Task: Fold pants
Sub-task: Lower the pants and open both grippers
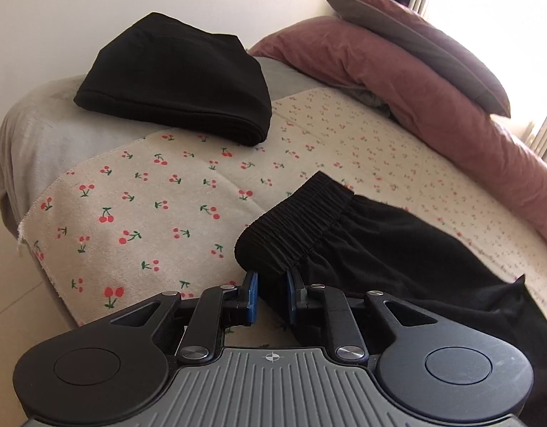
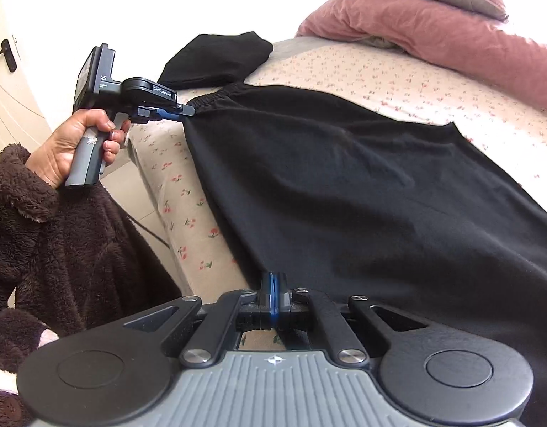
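left wrist view: left gripper (image 1: pixel 271 284), blue pads (image 1: pixel 253 286) clamped on the elastic waistband (image 1: pixel 302 220) of the black pants (image 1: pixel 398 249), at the near edge of the bed (image 1: pixel 131 192). pants lay across the cherry-print cover toward the right. folded black garment (image 1: pixel 177 82) sat at the far left corner, partly on a grey sheet (image 1: pixel 42 131). pink duvet (image 1: pixel 415 82) and pillow (image 1: pixel 415 32) lay along the far right edge.

right wrist view: right gripper (image 2: pixel 273 286), pads pressed together on the pants' (image 2: pixel 344 185) near edge, fabric between them. pants spread over the bed's near edge. left gripper (image 2: pixel 182 111), held by the left hand (image 2: pixel 74 142) in a brown fleece sleeve (image 2: pixel 60 242), pinched the waistband (image 2: pixel 220 94) at the left edge.
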Tool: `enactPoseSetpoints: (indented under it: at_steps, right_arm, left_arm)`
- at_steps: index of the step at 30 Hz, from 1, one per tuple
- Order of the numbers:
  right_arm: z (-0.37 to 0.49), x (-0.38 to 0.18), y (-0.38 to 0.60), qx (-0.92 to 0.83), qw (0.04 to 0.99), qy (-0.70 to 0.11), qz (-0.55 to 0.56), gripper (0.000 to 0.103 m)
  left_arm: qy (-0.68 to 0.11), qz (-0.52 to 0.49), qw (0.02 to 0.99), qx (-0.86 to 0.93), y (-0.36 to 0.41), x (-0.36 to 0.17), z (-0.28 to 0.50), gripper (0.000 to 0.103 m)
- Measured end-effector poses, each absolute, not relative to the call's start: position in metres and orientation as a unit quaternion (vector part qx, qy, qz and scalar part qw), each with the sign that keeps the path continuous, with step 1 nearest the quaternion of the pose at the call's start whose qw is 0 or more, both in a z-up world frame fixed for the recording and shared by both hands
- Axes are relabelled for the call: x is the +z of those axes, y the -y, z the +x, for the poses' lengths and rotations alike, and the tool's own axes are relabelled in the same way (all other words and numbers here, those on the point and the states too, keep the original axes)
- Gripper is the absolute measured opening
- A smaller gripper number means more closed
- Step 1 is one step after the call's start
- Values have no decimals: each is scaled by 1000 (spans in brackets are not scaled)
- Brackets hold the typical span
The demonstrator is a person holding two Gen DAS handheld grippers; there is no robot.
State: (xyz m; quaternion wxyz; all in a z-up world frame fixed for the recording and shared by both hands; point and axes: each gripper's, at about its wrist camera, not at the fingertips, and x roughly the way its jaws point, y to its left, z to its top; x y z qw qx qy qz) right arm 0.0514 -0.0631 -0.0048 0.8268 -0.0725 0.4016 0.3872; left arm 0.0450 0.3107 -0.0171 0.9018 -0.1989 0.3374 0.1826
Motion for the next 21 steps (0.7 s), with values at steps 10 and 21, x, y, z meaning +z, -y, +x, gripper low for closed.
enactPoseSetpoints:
  at_steps: [10,21]
  right_arm:
    - [75,15,89,360,844,-396,-28,57]
    - [178,25,119,250,896,-367,5,61]
  left_arm:
    - [-303,-29,936,176,-279,29,50,78]
    - [-420,71,904,-39,-301,5,172,82]
